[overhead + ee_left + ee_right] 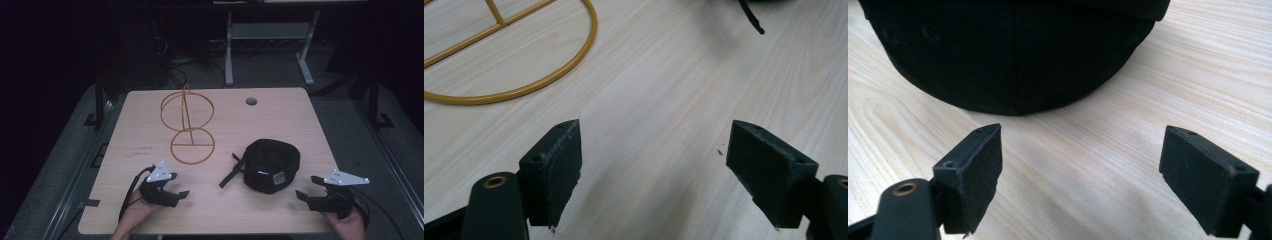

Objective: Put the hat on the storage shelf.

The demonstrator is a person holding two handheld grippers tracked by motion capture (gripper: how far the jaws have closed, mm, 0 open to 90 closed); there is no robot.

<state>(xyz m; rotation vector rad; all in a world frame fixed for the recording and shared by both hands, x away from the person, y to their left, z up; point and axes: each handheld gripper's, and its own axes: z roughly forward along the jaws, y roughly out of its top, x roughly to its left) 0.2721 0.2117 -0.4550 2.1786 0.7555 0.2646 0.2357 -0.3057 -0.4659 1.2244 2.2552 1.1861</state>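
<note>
I see a pale wood-grain table (280, 107), smooth, matt. Cap (272, 162) lower right: black matt woven cloth. Wire stand (187, 125) upper centre: glossy yellow-painted metal. Gripper pads (559, 167) look like rough matt black plastic.

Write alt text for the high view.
A black cap lies on a wooden table beside an upright gold wire stand. A person's hands hold the open left gripper and open right gripper near the front edge, both empty.
</note>
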